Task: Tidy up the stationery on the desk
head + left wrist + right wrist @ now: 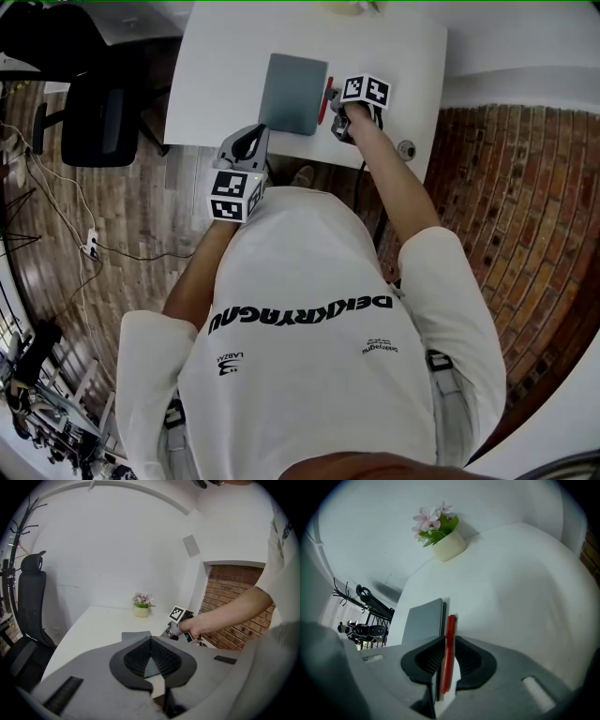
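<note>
Stationery is lying on a smooth white worktop (pixel 403 56): a slim red pen (pixel 450 625) is resting just right of a flat grey notebook (pixel 293 93) with rounded corners, parallel to its edge. The right gripper (pixel 449 640) is straddling the pen, its ribbed black jaws standing slightly apart on either side of it. The left gripper (pixel 151 644) is hovering at the near edge, jaws closed on nothing. A cream pot of pink flowers (pixel 449 545) is sitting at the far edge. Black lettering (pixel 300 312) on the person's white shirt (pixel 309 403) is running upside down, not surely readable. Bare worktop is stretching right of the pen.
</note>
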Demonstrator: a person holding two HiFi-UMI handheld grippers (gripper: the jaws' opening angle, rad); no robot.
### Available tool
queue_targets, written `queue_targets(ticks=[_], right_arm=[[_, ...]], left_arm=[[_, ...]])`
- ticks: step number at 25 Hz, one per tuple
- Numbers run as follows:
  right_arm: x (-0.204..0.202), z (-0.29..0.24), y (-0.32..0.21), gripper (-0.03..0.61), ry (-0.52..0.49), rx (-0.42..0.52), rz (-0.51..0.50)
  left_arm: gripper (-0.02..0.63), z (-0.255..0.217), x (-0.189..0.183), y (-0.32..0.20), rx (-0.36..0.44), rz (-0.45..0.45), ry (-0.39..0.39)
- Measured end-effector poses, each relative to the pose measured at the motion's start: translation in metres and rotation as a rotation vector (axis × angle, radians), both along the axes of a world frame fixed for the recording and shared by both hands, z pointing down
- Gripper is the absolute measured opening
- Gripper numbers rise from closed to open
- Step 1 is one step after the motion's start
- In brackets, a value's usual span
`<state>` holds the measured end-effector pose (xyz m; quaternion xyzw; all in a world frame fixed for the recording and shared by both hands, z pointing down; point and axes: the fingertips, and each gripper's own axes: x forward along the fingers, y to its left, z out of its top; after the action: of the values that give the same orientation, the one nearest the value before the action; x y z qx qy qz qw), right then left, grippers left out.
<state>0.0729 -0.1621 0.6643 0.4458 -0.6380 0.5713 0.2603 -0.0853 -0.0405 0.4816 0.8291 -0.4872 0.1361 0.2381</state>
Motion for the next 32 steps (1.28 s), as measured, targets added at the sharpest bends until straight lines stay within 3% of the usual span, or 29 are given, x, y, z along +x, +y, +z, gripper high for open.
queue_targets(ticks=[4,13,24,32], right_arm=[[0.003,-0.013,-0.006,0.064,0.022,0.053,-0.027],[0.002,-0.067,-0.008,0.064,-0.071,0.156,0.02],[0.023,-0.152,0.003,0.008,-0.055,0.438,0.062],[0.013,-0.209,0.015,-0.003,0.014,0.695,-0.009]], left_arm=[[-0.002,-0.002,0.0,0.0,0.007,0.005,-0.003],[-0.002,-0.011,0.008,-0.004,0.028,0.035,-0.007],[-0.002,-0.033,0.036,-0.022,0.088,0.096,0.019],[-0.002,-0.041,0.051,-0.029,0.124,0.142,0.017]])
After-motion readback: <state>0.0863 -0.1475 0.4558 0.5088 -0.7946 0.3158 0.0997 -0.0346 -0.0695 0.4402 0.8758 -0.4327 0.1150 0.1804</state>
